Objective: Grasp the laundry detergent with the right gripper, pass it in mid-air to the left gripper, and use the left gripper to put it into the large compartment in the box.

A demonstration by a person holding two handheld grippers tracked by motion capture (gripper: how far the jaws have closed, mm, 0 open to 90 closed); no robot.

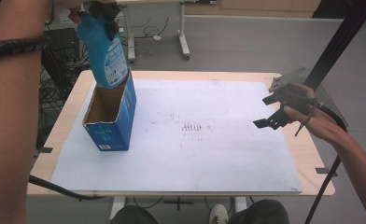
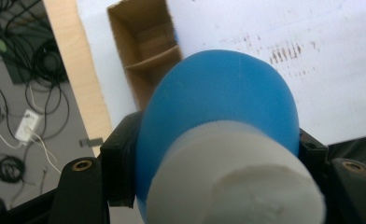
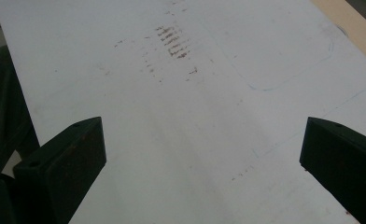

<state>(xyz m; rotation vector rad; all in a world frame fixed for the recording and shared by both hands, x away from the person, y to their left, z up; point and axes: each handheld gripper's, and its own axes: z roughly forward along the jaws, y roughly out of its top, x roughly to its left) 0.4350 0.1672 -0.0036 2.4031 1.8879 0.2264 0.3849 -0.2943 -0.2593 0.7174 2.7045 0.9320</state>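
I am working over the table (image 1: 228, 77), where the open box (image 1: 110, 112) is standing upright near its left edge. My left gripper (image 1: 102, 11) is clenching the blue bottle (image 1: 104, 51) just under its white cap (image 2: 239, 182), the base hanging at the box mouth; I am keeping it vertical and clear of the cardboard walls. My right gripper (image 1: 270, 112) is hovering released over the right side, holding nothing.

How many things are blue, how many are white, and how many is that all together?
Blue: 2, the bottle held by the left gripper and the open box
White: 1, the mat on the table
Total: 3
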